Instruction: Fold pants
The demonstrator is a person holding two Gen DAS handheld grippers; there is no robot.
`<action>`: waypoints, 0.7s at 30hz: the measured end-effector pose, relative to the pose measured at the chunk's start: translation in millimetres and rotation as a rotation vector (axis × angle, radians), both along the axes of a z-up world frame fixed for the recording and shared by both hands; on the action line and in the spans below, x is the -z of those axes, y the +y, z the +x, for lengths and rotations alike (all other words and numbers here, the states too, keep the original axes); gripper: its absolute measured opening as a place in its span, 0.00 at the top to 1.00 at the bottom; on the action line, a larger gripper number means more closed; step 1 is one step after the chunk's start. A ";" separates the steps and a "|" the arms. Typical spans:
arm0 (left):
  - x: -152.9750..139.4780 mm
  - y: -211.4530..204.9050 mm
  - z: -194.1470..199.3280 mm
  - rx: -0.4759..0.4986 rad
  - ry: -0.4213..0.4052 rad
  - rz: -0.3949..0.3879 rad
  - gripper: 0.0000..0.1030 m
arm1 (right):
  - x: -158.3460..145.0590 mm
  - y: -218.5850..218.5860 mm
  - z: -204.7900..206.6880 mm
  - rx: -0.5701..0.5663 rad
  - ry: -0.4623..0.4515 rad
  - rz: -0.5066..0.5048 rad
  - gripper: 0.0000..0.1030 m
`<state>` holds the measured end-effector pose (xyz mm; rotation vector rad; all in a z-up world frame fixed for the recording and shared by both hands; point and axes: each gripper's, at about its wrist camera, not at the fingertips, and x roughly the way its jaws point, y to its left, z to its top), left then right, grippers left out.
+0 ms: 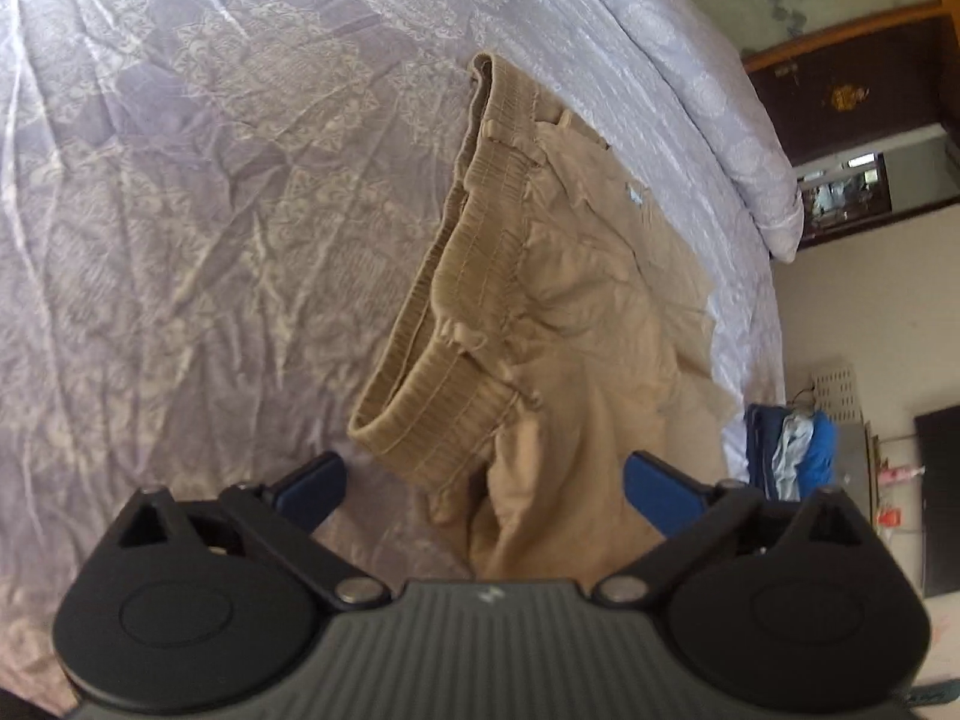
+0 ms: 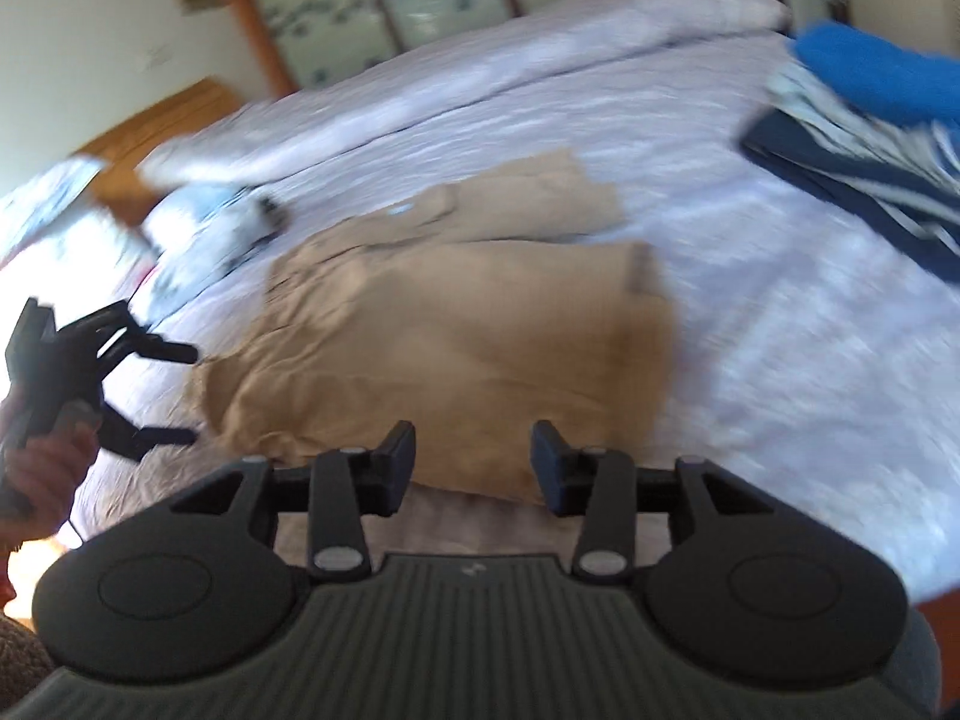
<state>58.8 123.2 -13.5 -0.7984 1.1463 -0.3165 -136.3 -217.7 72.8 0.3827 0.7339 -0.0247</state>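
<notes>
Tan pants (image 1: 558,300) with a ribbed waistband, pale purple bed cover (image 1: 180,210) with a shiny flower pattern, black left hand-held gripper (image 1: 483,480) with blue pads (image 1: 657,489), blue and white striped clothes (image 2: 858,162) at the bed's edge

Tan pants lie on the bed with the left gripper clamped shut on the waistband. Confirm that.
Not quite. The tan pants do lie on the bed, but the left gripper is open, its fingers spread either side of the waistband, as the left wrist view shows.
</notes>
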 end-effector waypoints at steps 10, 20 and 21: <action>-3.2 1.9 8.8 -0.072 0.030 0.123 0.68 | 43.1 -23.6 38.2 0.071 0.096 0.273 0.98; -28.4 8.7 -17.0 -0.051 -0.041 0.197 0.88 | -5.5 -50.7 -15.2 0.131 -0.039 0.172 0.90; -25.6 8.4 -15.7 -0.056 -0.027 0.198 0.84 | -0.8 -54.6 -9.5 0.153 -0.033 0.177 0.87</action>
